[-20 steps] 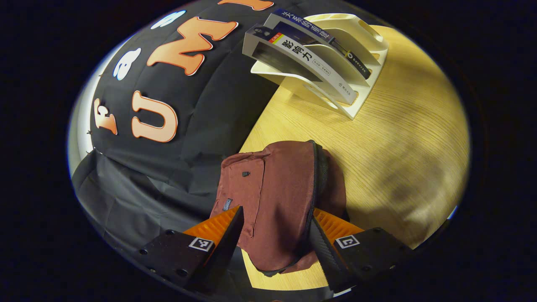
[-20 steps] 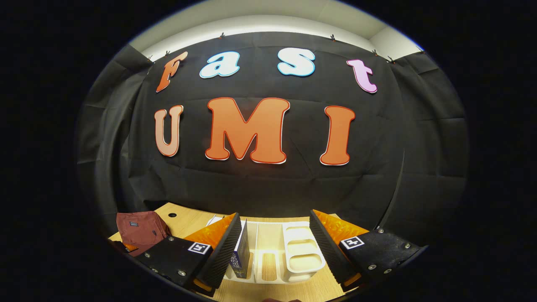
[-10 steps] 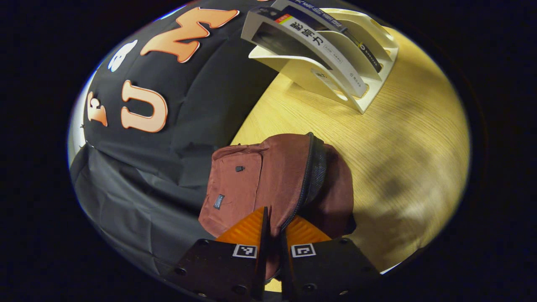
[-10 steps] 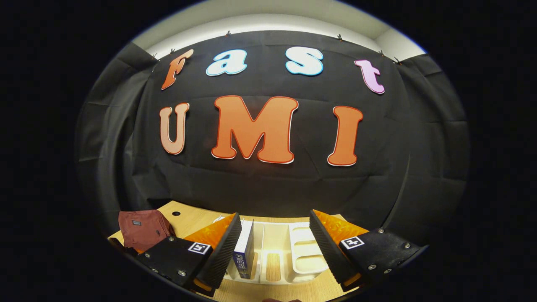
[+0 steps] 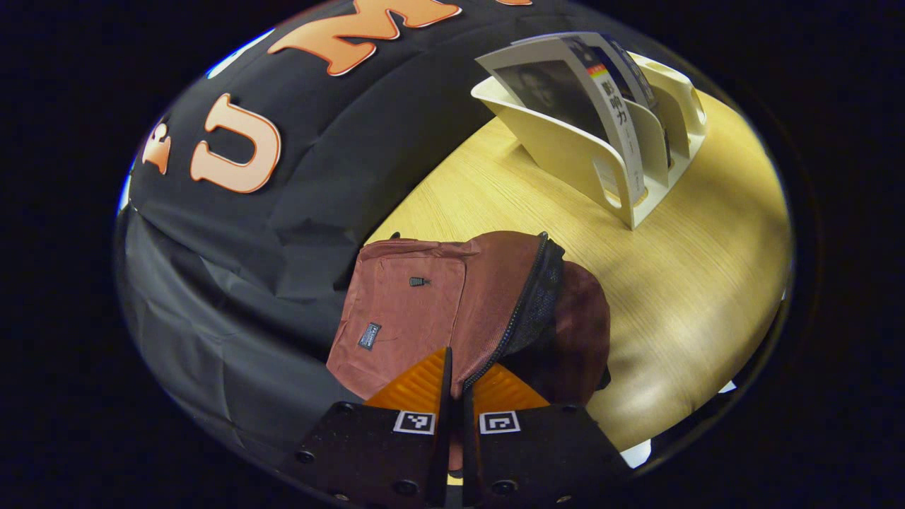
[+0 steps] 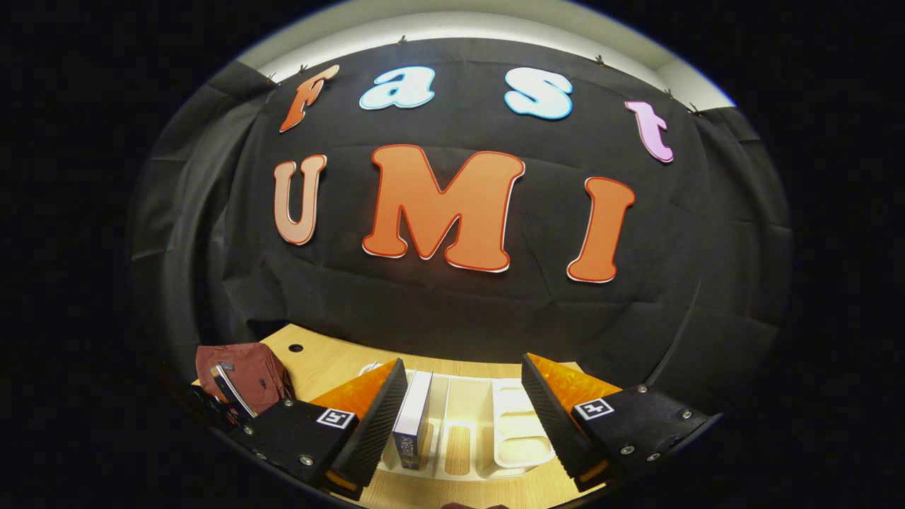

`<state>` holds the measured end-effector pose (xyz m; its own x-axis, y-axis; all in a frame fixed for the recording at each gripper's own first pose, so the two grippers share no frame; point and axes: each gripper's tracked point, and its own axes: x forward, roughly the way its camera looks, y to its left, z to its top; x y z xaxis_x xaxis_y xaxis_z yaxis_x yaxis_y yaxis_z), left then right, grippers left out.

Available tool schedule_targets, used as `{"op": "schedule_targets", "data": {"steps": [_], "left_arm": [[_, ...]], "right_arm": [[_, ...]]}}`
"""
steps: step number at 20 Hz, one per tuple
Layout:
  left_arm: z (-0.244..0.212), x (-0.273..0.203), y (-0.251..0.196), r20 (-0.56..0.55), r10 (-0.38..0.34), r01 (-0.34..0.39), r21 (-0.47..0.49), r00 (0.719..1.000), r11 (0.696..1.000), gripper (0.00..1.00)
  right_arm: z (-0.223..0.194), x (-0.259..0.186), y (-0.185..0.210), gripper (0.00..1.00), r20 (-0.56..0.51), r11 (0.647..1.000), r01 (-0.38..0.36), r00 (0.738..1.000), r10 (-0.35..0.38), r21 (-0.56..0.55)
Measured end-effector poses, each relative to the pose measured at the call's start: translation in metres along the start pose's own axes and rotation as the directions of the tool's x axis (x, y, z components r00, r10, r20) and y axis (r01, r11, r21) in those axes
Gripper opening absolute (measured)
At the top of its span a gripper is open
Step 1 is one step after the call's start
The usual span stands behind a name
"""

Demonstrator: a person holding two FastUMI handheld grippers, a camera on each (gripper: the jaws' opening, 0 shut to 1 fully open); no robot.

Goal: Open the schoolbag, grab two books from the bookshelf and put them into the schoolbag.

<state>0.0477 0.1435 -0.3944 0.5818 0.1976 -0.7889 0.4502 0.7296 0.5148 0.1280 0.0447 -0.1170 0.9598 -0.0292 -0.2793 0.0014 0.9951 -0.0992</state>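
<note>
The maroon schoolbag [image 5: 417, 311] lies on the wooden table [image 5: 679, 283], its zipper [image 5: 527, 297] parted with dark mesh lining showing. My left gripper [image 5: 458, 364] is shut on the bag's fabric beside the zipper. Behind it stands a white bookshelf [image 5: 587, 162] holding two leaning books [image 5: 601, 92]. In the right gripper view my right gripper [image 6: 463, 364] hangs open over the bookshelf [image 6: 516, 431], with a blue-spined book [image 6: 412, 417] close to its left finger. The schoolbag [image 6: 244, 367] sits far left there, the other gripper [image 6: 228, 387] on it.
The black cloth wall [image 5: 283, 212] runs close behind the bag and the shelf. Bare tabletop stretches to the right of the bag, up to the table's front edge [image 5: 714, 396]. A small round hole [image 6: 295, 348] marks the table near the bag.
My left gripper went from open around the bag to shut on its fabric by the zipper, then swung a little. The right gripper stayed open above the shelf, drifting slightly.
</note>
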Motion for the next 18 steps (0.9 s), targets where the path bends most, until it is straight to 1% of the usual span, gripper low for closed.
{"op": "schedule_targets", "data": {"steps": [2,4,6,8,12,15,16,18], "left_arm": [[0.002,0.001,0.008,-0.013,-0.064,0.064,-0.025,0.998,0.998,0.09],[0.002,-0.001,0.014,-0.025,-0.122,0.121,-0.054,0.992,0.991,0.08],[0.004,-0.002,0.025,-0.023,-0.168,0.166,-0.088,0.985,0.982,0.08],[0.006,-0.004,0.036,-0.018,-0.202,0.199,-0.105,0.979,0.974,0.08],[0.012,-0.011,0.056,-0.005,-0.282,0.279,-0.136,0.959,0.951,0.09],[0.020,-0.015,0.076,0.008,-0.349,0.346,-0.147,0.937,0.927,0.08],[0.024,-0.015,0.082,0.013,-0.371,0.369,-0.150,0.929,0.917,0.09],[0.029,-0.014,0.096,0.014,-0.410,0.406,-0.168,0.912,0.898,0.08]], "right_arm": [[-0.003,0.005,0.010,0.97,-0.043,0.999,-0.027,0.999,0.027,-0.017],[-0.010,0.012,0.020,0.97,-0.109,0.999,-0.050,0.993,0.047,-0.021],[-0.016,0.019,0.028,0.97,-0.182,0.997,-0.072,0.981,0.066,-0.028],[-0.022,0.024,0.041,0.97,-0.251,0.995,-0.099,0.964,0.092,-0.018],[-0.027,0.033,0.067,0.97,-0.365,0.988,-0.153,0.918,0.152,0.026],[-0.026,0.039,0.084,0.97,-0.428,0.981,-0.191,0.884,0.189,0.039],[-0.029,0.043,0.089,0.97,-0.456,0.980,-0.195,0.868,0.195,0.046],[-0.035,0.049,0.100,0.97,-0.513,0.974,-0.217,0.829,0.222,0.070]]}}
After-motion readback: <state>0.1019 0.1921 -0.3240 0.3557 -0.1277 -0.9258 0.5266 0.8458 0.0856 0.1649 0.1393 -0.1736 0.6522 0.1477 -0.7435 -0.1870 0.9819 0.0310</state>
